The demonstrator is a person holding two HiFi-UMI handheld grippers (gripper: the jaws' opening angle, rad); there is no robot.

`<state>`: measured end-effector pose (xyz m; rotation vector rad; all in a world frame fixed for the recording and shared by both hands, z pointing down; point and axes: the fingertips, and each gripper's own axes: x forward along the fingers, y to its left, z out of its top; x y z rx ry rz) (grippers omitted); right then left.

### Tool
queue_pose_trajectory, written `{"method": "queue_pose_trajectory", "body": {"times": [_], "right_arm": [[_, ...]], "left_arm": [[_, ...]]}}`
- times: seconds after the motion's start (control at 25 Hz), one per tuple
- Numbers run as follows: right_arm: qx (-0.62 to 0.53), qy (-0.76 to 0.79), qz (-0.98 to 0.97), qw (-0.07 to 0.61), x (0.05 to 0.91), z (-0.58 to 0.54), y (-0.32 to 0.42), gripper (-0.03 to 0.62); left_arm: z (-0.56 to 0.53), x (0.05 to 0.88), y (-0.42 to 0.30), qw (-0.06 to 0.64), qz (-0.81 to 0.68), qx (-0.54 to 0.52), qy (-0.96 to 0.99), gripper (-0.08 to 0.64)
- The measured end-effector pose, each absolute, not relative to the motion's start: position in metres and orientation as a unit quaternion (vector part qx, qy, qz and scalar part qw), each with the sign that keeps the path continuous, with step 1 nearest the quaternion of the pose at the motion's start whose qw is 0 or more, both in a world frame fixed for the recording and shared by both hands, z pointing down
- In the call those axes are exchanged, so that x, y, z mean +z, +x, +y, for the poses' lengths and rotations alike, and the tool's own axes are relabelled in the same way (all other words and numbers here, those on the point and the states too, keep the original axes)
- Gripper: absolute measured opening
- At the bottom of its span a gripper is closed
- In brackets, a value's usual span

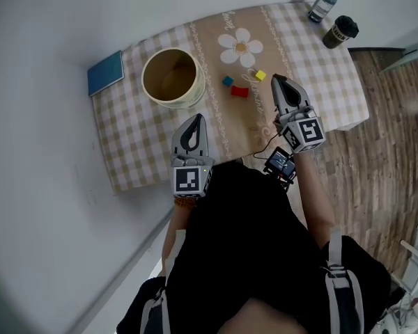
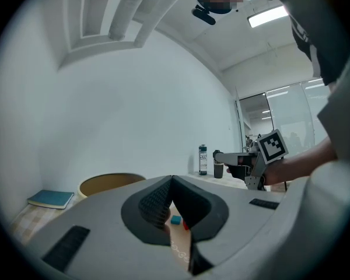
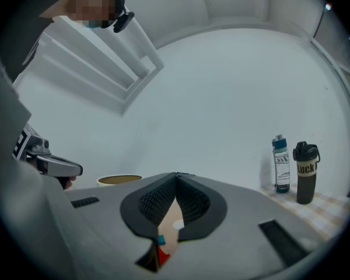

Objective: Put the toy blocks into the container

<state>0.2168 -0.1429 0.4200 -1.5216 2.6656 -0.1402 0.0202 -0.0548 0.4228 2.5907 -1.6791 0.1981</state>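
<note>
Three toy blocks lie on the checked tablecloth (image 1: 132, 138) to the right of the container: a blue block (image 1: 228, 81), a red block (image 1: 240, 91) and a yellow block (image 1: 260, 76). The round tan container (image 1: 171, 78) stands upright with nothing visible inside. My left gripper (image 1: 196, 118) hovers near the table's front edge, below the container, shut and holding nothing. My right gripper (image 1: 277, 81) is just right of the yellow block, also shut and holding nothing. Through the left gripper (image 2: 171, 179) I see the blue block (image 2: 175, 220). Below the right gripper (image 3: 176, 175) the red block (image 3: 163, 252) shows.
A blue book (image 1: 106, 73) lies at the table's left end. A water bottle (image 1: 325, 2) and a dark cup (image 1: 341, 32) stand at the far right corner. White wall lies beyond the table; wooden floor (image 1: 390, 138) lies to the right.
</note>
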Motion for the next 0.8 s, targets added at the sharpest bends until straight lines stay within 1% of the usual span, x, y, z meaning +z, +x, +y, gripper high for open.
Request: {"method": "queue_pose_trajectory", "body": {"times": [0.16,0.36,0.48,0.6,0.76,0.8], "right_arm": [[-0.044,-0.510,0.859,0.018,0.423,-0.148,0.214,0.002],[-0.024,-0.525,0.850,-0.034,0.442,-0.158,0.208,0.002],[-0.019,-0.533,0.843,-0.064,0.459,-0.164,0.206,0.002],[-0.014,-0.535,0.840,-0.088,0.470,-0.171,0.205,0.002],[-0.012,-0.528,0.840,-0.119,0.488,-0.179,0.206,0.004],[-0.015,-0.525,0.842,-0.124,0.494,-0.183,0.206,0.036]], "left_arm": [[-0.065,0.418,0.024,0.023,-0.516,0.052,0.855,-0.009],[-0.079,0.429,0.028,0.032,-0.474,0.047,0.879,-0.009],[-0.082,0.438,0.024,0.053,-0.456,0.041,0.887,-0.009],[-0.086,0.453,0.018,0.050,-0.438,0.051,0.896,-0.009],[-0.088,0.454,0.013,0.049,-0.426,0.055,0.902,-0.009],[-0.087,0.456,0.012,0.049,-0.422,0.058,0.903,-0.009]]}}
